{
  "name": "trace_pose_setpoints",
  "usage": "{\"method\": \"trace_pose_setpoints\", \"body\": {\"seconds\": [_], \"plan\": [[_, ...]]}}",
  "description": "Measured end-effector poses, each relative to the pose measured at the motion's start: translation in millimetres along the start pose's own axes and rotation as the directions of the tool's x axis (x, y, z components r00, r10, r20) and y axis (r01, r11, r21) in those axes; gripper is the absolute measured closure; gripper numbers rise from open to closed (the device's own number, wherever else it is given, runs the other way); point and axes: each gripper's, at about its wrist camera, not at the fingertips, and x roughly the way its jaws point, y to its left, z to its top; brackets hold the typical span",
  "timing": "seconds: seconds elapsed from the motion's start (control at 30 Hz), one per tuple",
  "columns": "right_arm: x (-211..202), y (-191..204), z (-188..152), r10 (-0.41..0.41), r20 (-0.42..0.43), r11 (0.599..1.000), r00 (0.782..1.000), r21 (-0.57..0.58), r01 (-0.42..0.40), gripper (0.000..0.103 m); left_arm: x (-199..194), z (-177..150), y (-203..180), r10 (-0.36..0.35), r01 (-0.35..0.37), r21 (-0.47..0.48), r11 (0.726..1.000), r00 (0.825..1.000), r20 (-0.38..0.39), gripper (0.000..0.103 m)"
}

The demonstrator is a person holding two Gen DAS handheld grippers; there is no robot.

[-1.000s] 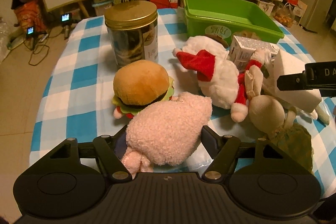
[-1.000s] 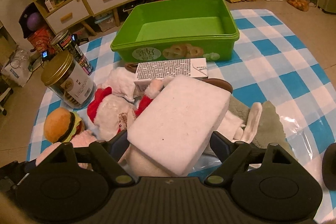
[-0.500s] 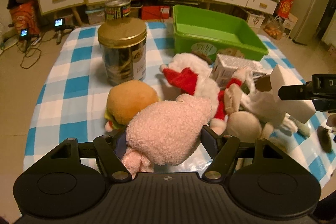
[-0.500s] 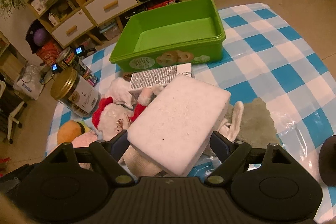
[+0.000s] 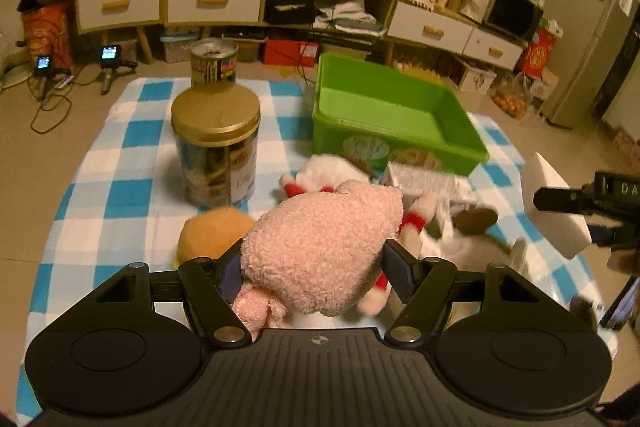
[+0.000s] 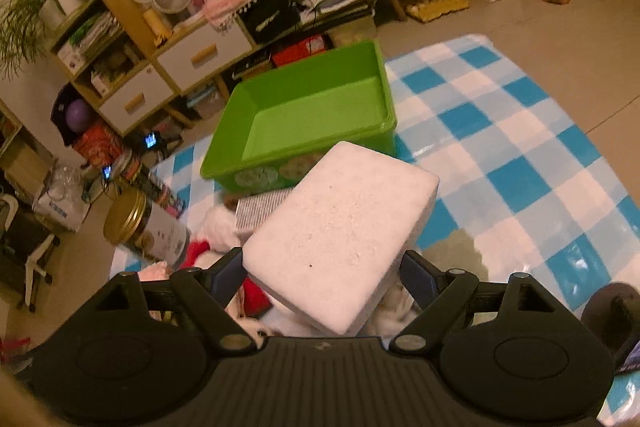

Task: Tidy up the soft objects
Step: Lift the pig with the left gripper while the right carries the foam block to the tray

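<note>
Left wrist view: my left gripper [image 5: 316, 263] pinches the pink plush [image 5: 324, 247], lifted above the burger plush [image 5: 214, 231] and the Santa plush [image 5: 340, 171].
Surface: gold-lidded jar [image 5: 216, 151] at left, toys in the middle, empty green bin [image 5: 400, 123] beyond them.
Right wrist view: my right gripper [image 6: 322, 269] clamps the white foam block [image 6: 340, 247] by its near end, tilted over the toys, short of the green bin [image 6: 312, 115].
Risk, left: I judge the pink plush's round body could squeeze out of my shallow hold.
Risk, right: I judge the foam block's overhang could lever it loose or clip the bin's rim.
</note>
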Motion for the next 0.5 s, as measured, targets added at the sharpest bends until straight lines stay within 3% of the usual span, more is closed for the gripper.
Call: {"method": "trace_pose_setpoints", "body": {"seconds": [0.27,0.5], "plan": [[-0.8,-3.0,26.0,-0.018,0.094,0.999,0.995,0.036,0.015,0.052,4.4,34.4,-15.1,-0.011,0.015,-0.063,0.998,0.998,0.055,0.034],[20.8,1.1,50.3,0.075,0.153,0.995,0.985,0.05,-0.084,0.052,38.0,66.4,-36.7,-0.024,0.031,-0.078,0.996,0.995,0.092,0.034]]}}
